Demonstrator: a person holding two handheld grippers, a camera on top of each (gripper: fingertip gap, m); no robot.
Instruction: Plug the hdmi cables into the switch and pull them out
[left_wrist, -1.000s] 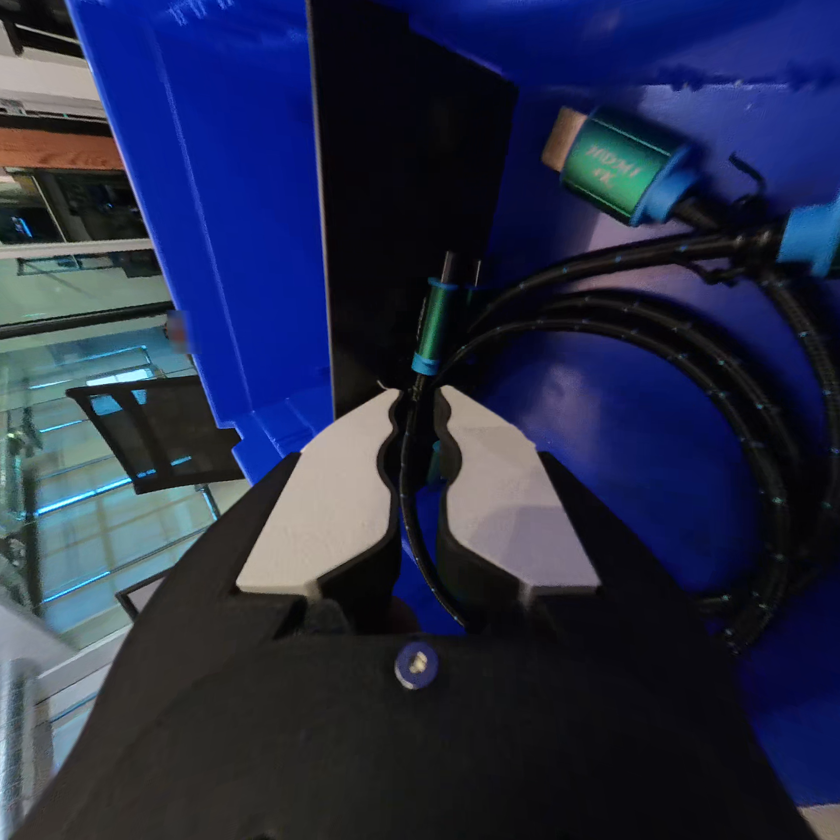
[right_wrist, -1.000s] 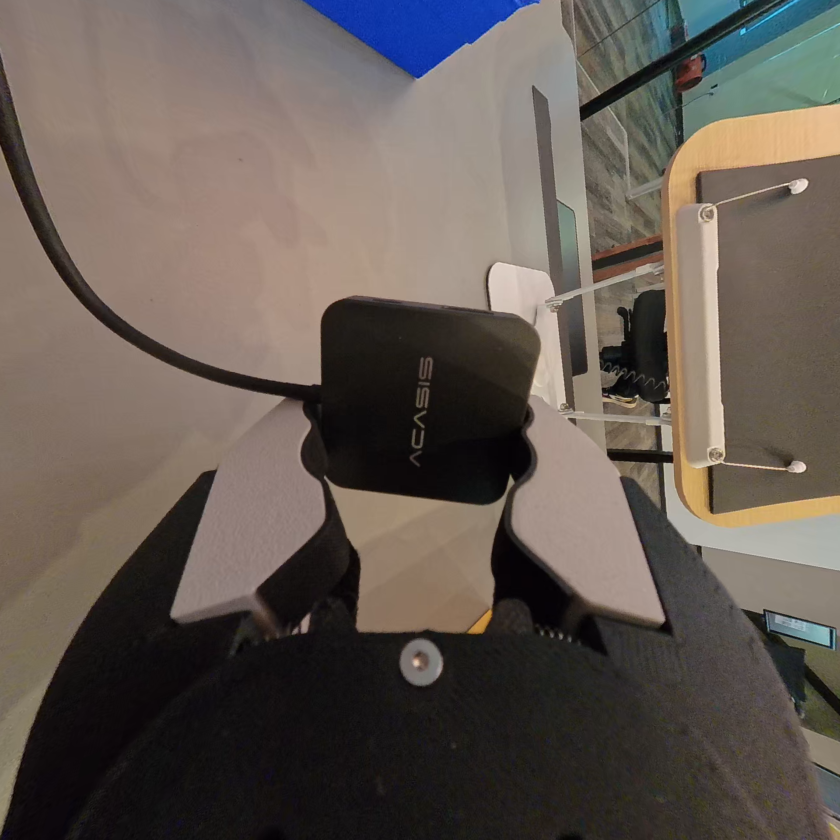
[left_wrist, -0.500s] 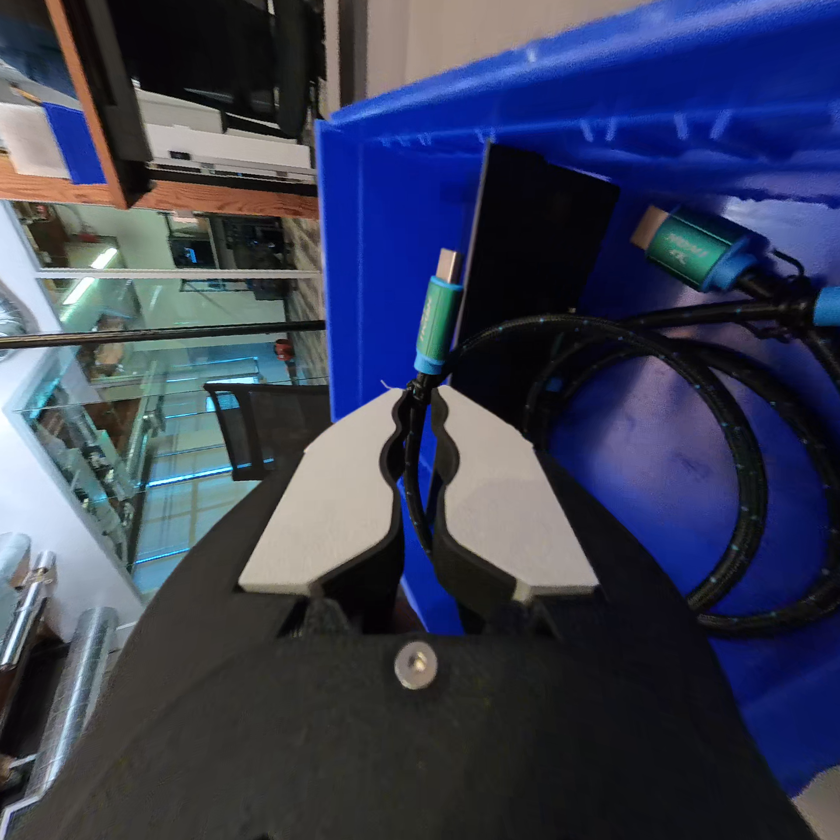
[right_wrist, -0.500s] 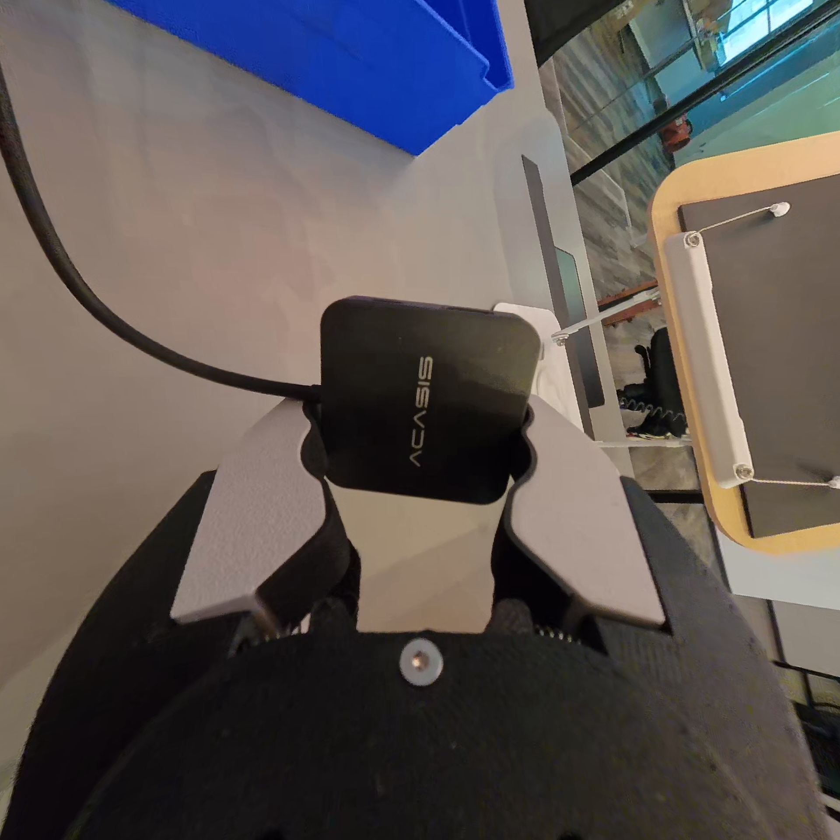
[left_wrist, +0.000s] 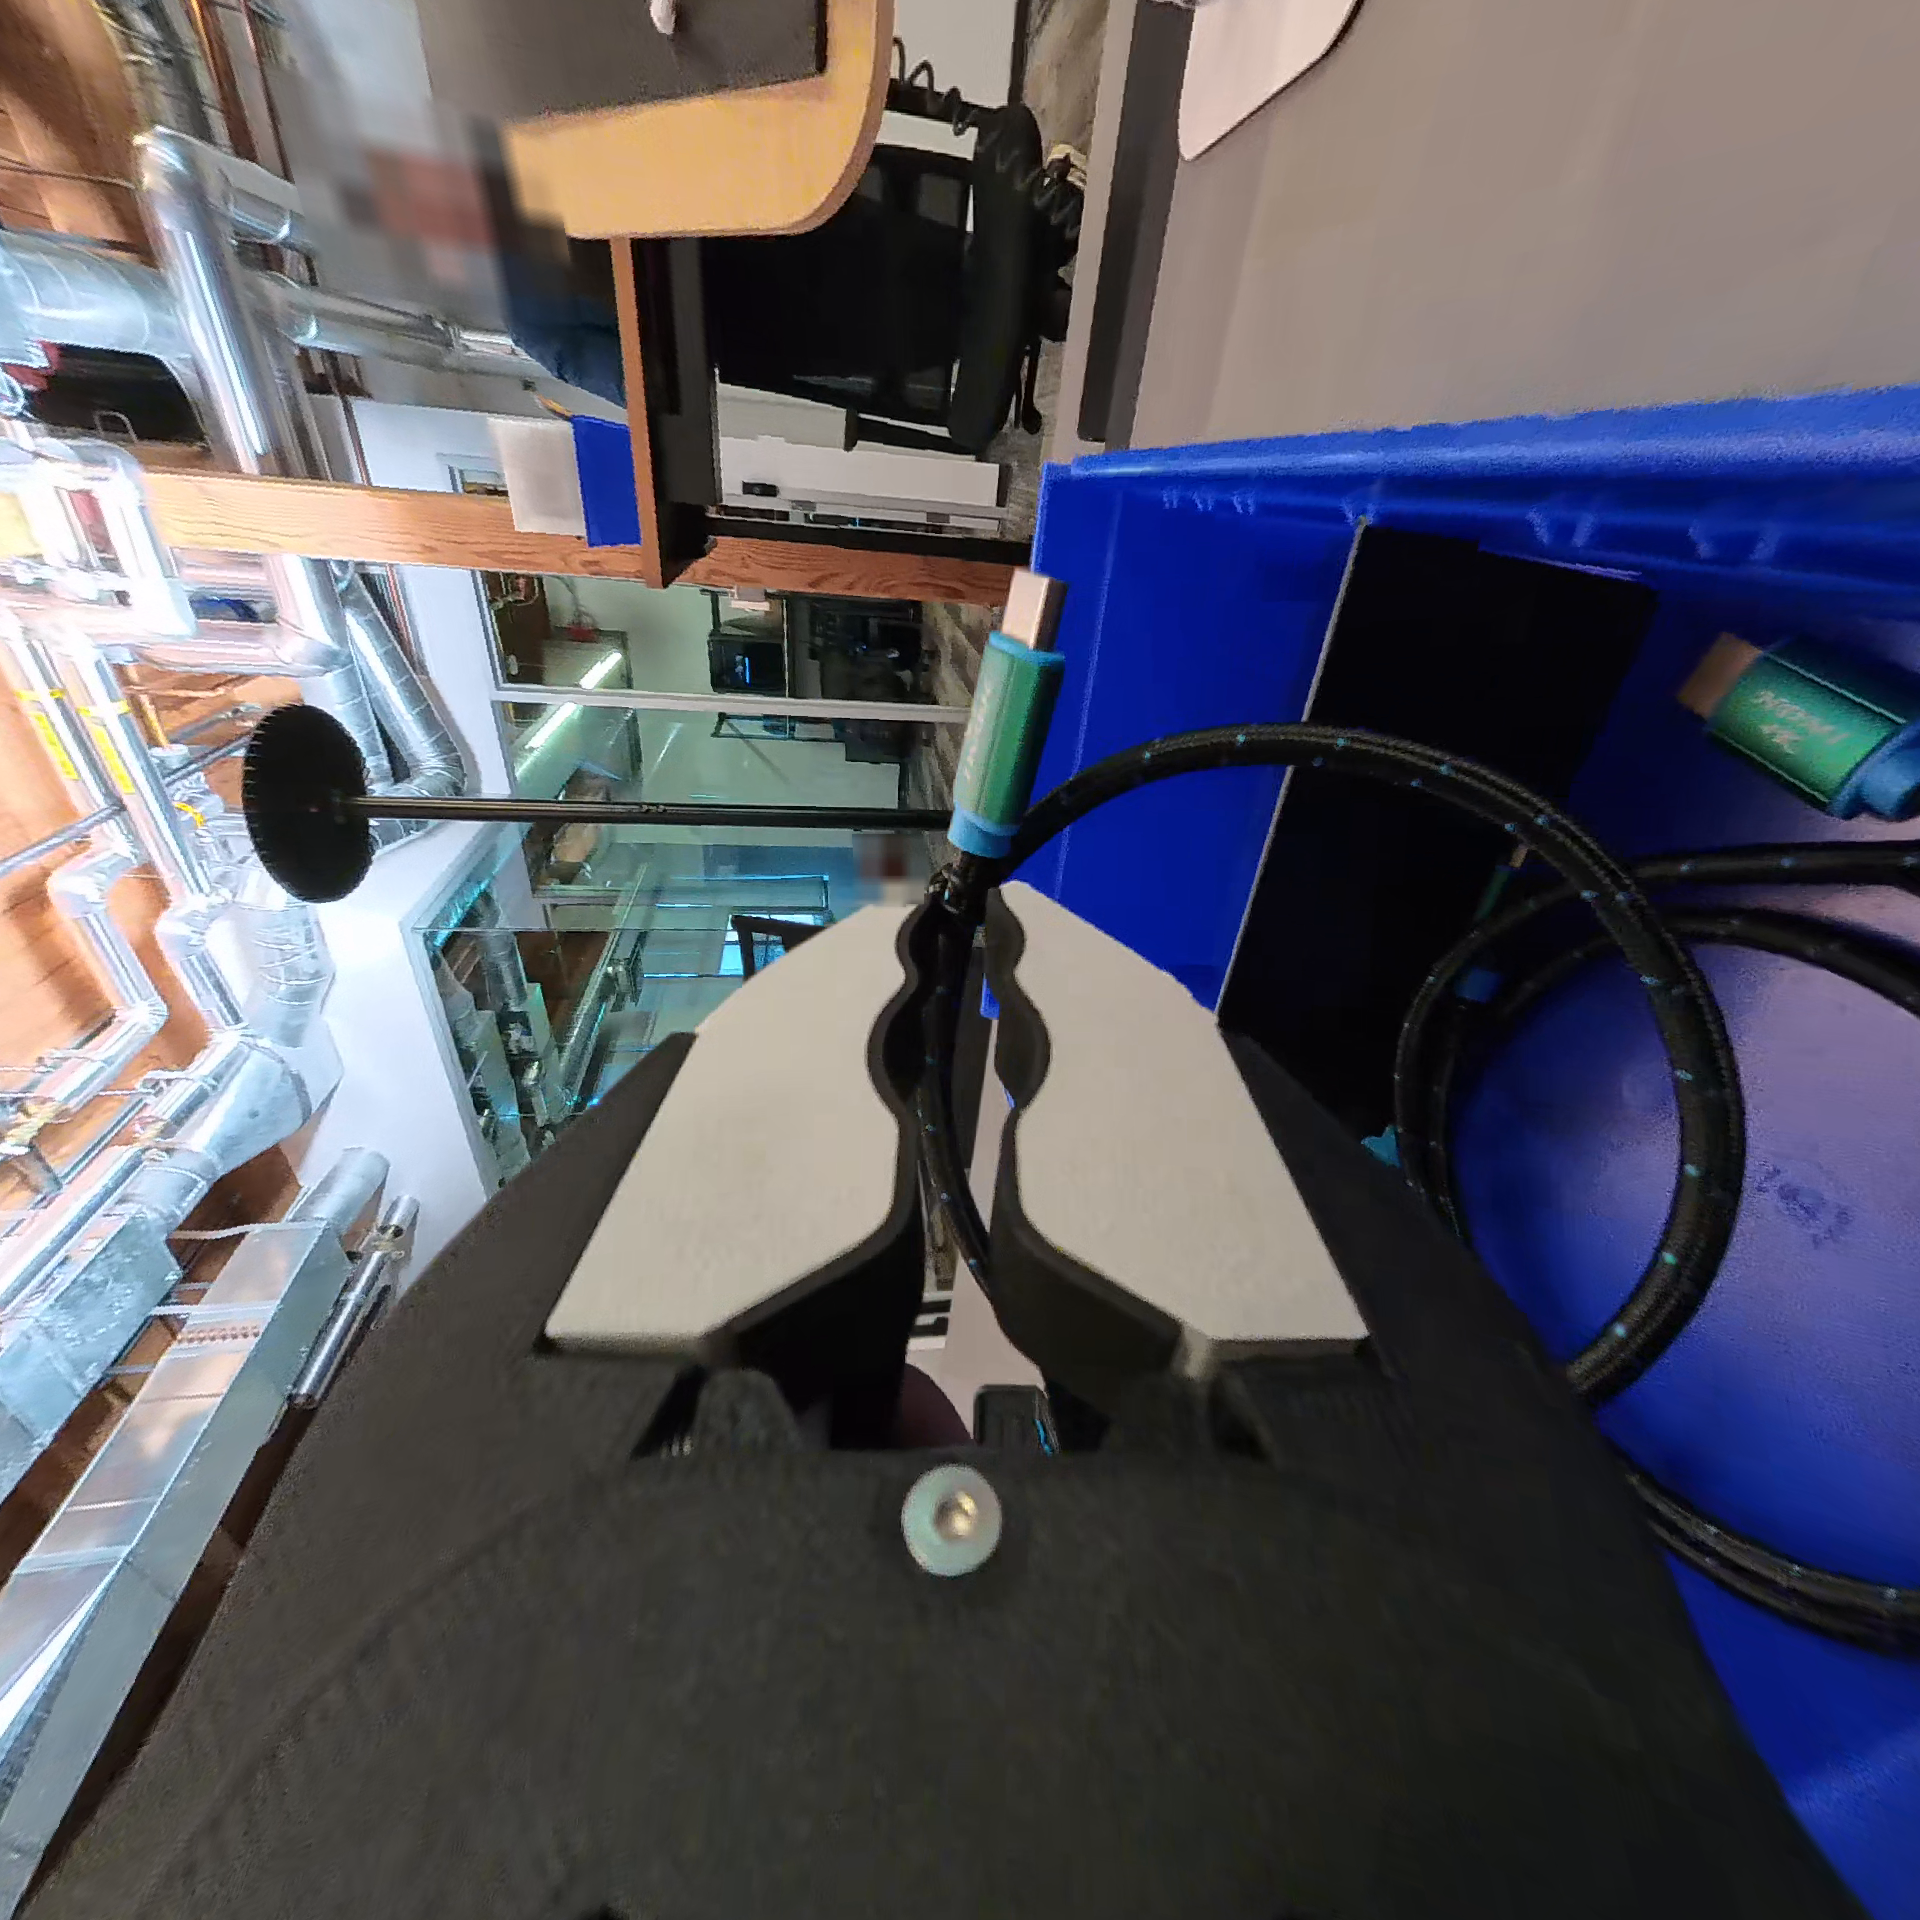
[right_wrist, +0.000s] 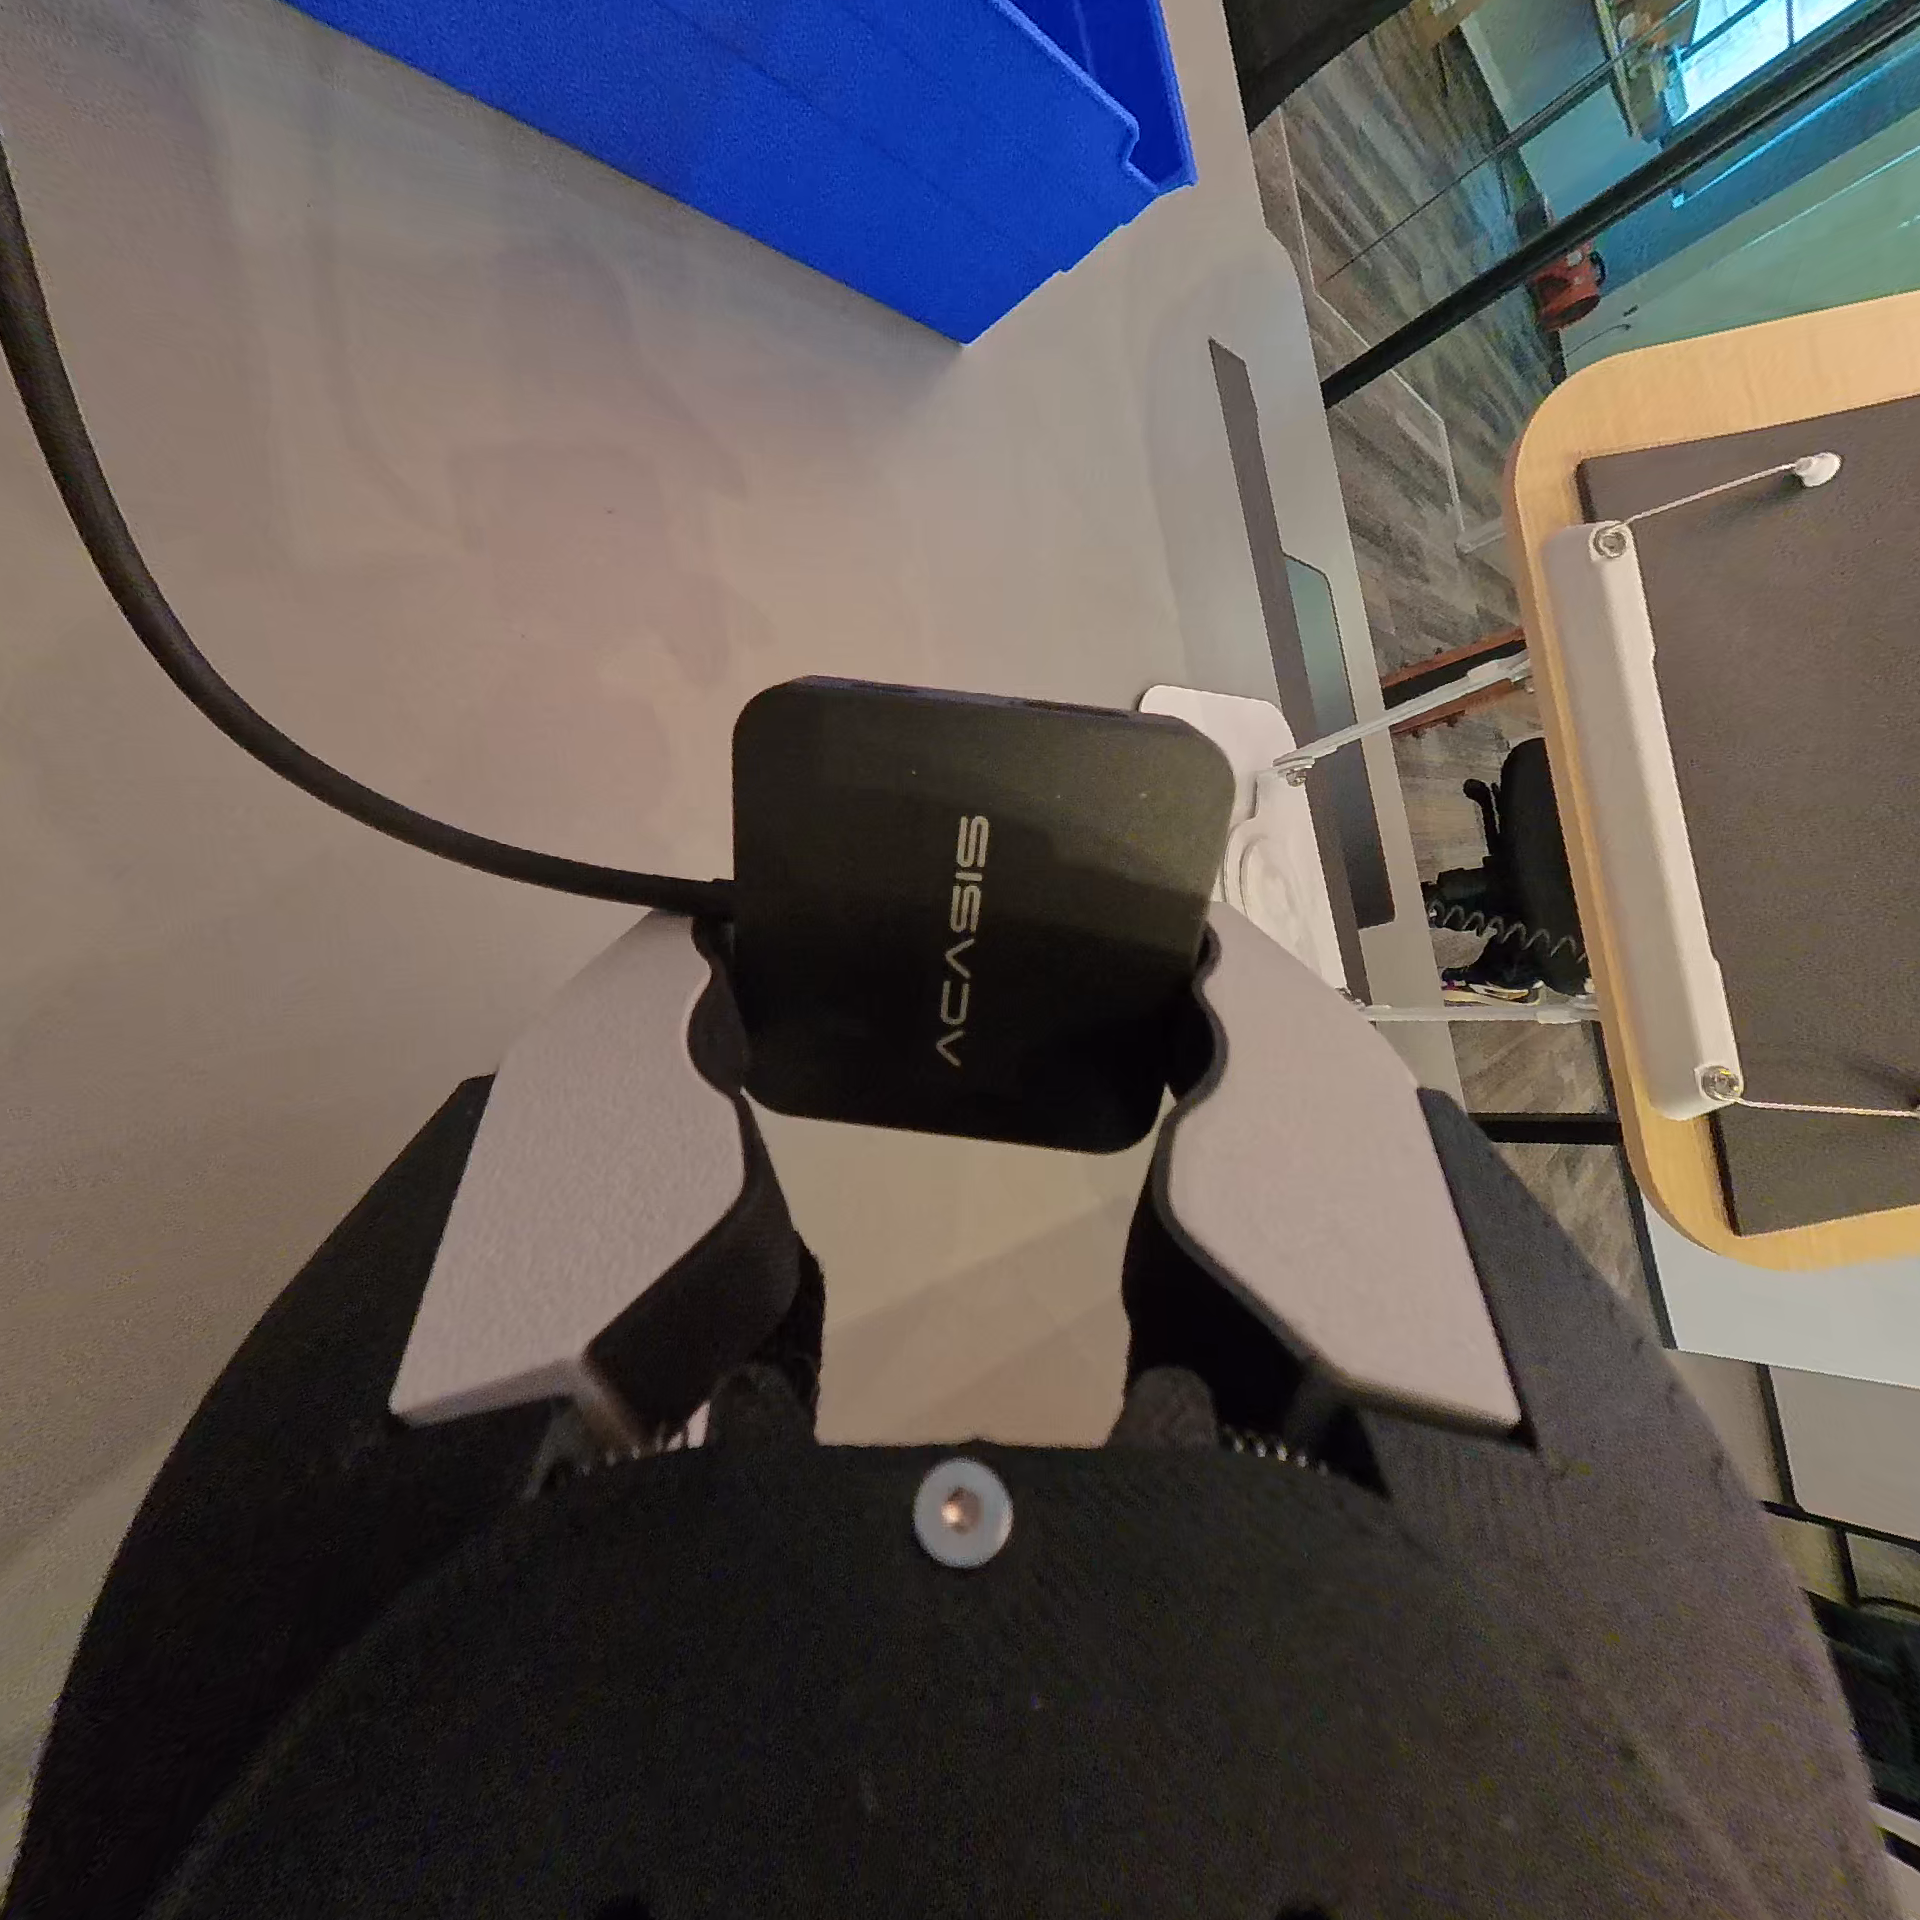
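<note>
My left gripper is shut on a black braided HDMI cable just behind its green plug, which points away from me, lifted clear of the blue bin. The cable loops back into the bin, where a second green plug lies. My right gripper is shut on the black square switch by its two side edges and holds it over the grey table. The switch's own black lead runs off to the left. Its ports face away from me.
A black flat box stands inside the blue bin. The bin also shows at the top of the right wrist view. Beyond the table edge are a wooden-rimmed desk, an office chair and glass walls. Tip to tip, the grippers are about 30 centimeters apart.
My left gripper has lifted the cable's plug up and out of the bin, from in front of the black box to beyond the bin's wall. My right gripper has shifted, bringing more of the bin into view.
</note>
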